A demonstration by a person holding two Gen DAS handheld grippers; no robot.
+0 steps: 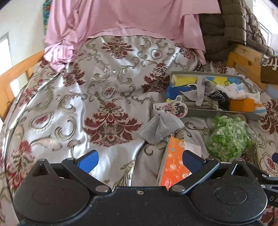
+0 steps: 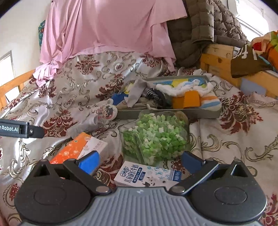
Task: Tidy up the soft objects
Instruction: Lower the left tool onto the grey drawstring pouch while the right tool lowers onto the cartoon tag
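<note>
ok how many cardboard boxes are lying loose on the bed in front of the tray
2. The orange tissue box lies left of the bag of green stars; the milk carton lies just in front of that bag. Others may be hidden.

We see a bed [image 1: 107, 83] under a damask cover, its wooden rail [image 1: 15, 73] at left by a white wall [image 1: 22, 22]; daylight enters at a window [image 2: 250, 15] right of the bed.

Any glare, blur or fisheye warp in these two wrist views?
Left wrist: strong sheen on the satin bedspread, bed rail bowed by the lens, dark corners. Right wrist: blown-out window at top right, milk carton print sharp, no motion blur. Left gripper and right gripper both sharp, open.
</note>
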